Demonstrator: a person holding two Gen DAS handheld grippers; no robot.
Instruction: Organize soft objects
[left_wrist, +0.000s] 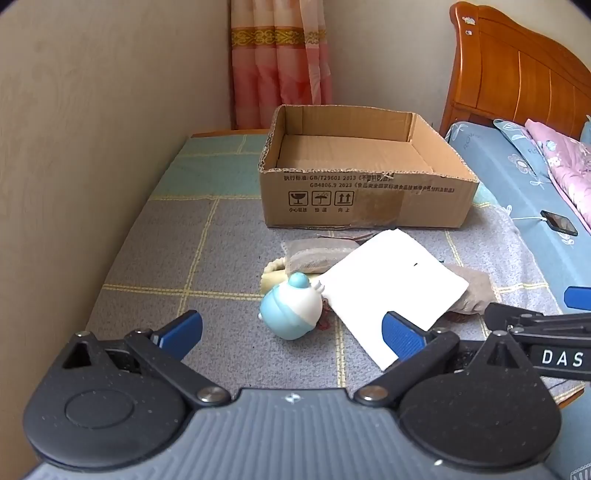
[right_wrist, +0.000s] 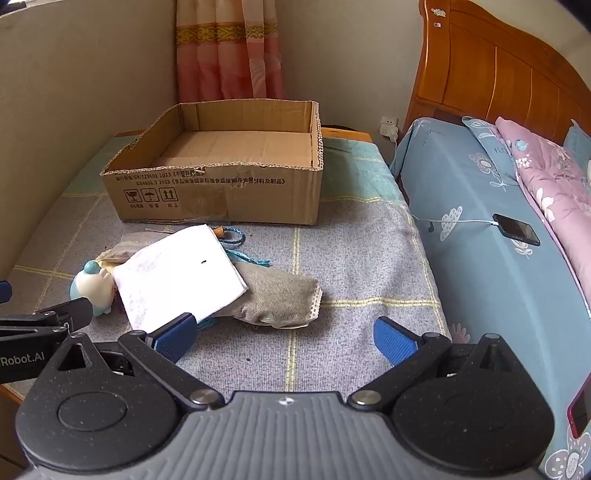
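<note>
While both tools hover low over the grey checked blanket (right_wrist: 351, 258), one heap of soft things lies at the centre of the left wrist view and at centre left of the right wrist view. It holds one folded white cloth (right_wrist: 173, 277), lying on top of one grey-beige fabric pouch with a lace edge (right_wrist: 280, 299), one round blue and white plush toy (left_wrist: 291, 310) touching the cloth's edge, and one teal tasselled cord (right_wrist: 240, 254) poking out from under the cloth. One open brown cardboard box (left_wrist: 365, 199) stands just behind the heap, with nothing visible inside. One black phone (right_wrist: 517, 229) lies on the blue flowered bedsheet (right_wrist: 480, 295) at right. The left gripper (left_wrist: 291, 332) has its blue pads spread wide and grips nothing; the right gripper (right_wrist: 284, 339) is likewise spread wide and grips nothing
</note>
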